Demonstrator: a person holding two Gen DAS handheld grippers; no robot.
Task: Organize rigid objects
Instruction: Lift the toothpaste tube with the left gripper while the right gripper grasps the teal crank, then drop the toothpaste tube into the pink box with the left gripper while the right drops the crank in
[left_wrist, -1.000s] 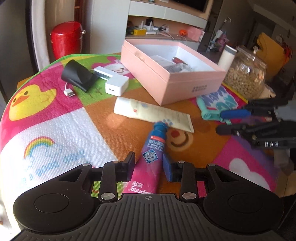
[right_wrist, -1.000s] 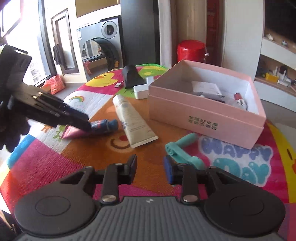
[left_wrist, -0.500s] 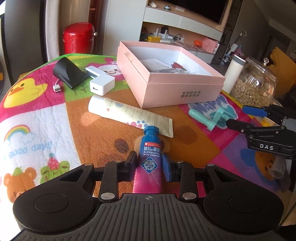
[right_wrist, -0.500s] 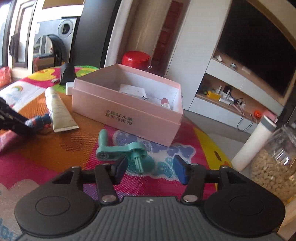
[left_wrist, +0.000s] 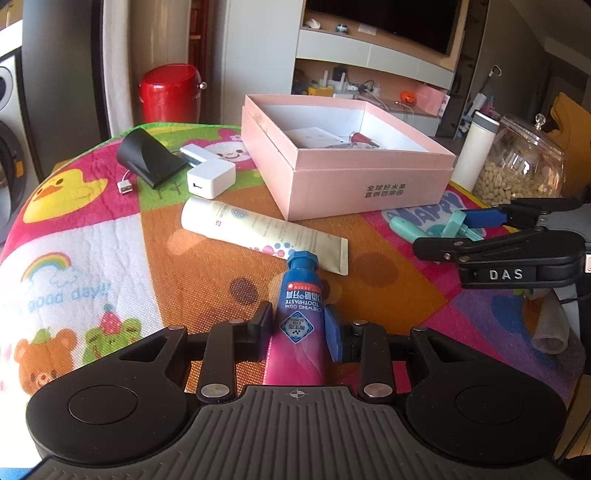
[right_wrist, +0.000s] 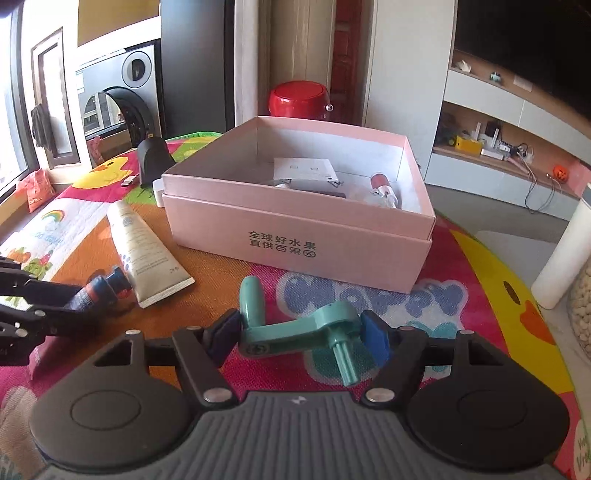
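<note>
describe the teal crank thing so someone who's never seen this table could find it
Find the open pink box on the colourful mat. Just in front of it lies the teal crank handle, between the open right gripper's fingers. It is the only teal item, bent, not a tube.

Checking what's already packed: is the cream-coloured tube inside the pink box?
No, the cream-coloured tube lies on the colourful mat in front of the pink box.

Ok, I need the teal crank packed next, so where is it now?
The teal crank lies on the mat between the open jaws of the right hand-held gripper, just in front of the pink box.
</note>
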